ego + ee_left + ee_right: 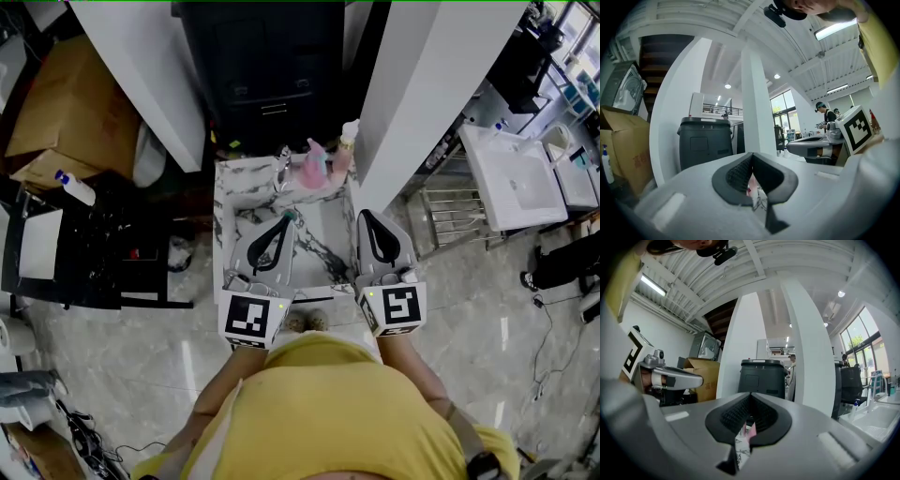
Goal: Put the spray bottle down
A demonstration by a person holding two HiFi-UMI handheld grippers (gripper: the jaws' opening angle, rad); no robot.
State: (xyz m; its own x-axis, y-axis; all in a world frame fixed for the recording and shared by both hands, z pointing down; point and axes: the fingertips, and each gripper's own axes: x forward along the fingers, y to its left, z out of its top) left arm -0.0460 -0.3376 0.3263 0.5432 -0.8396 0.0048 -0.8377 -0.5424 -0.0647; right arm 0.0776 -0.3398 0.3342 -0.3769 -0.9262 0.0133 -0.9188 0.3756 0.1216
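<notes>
The left gripper (287,218) hangs level over the counter (225,211), its fingers (735,174) brought fully together with nothing clamped. Only a sliver of pink and marble shows through the slot below their tips. The spray bottle (314,167), pink, stands upright on the counter ahead of both sets of fingers. It is beyond their tips, roughly between the two lines they point along, and apart from either. Just to its right, ahead of the right fingers, stands a second bottle (346,146) with a pale cap; whether the two touch I cannot tell. The right gripper (365,217) hangs level beside the left one, its fingers (764,414) likewise closed tight on nothing. Judged from this, the setting-down looks already done: the spray bottle rests on its own base and no finger touches it. The step in hand seems to be a pause at the end of the task, with only backing away left. The next move calls for little: draw both grippers straight back toward the body. The closed tips should pass clear of the spray bottle and its neighbour so neither is knocked over. If the spray bottle is meant for some other spot, the nearer fingers would have to open first, go forward round its body and close. Nothing in view says that is wanted.
</notes>
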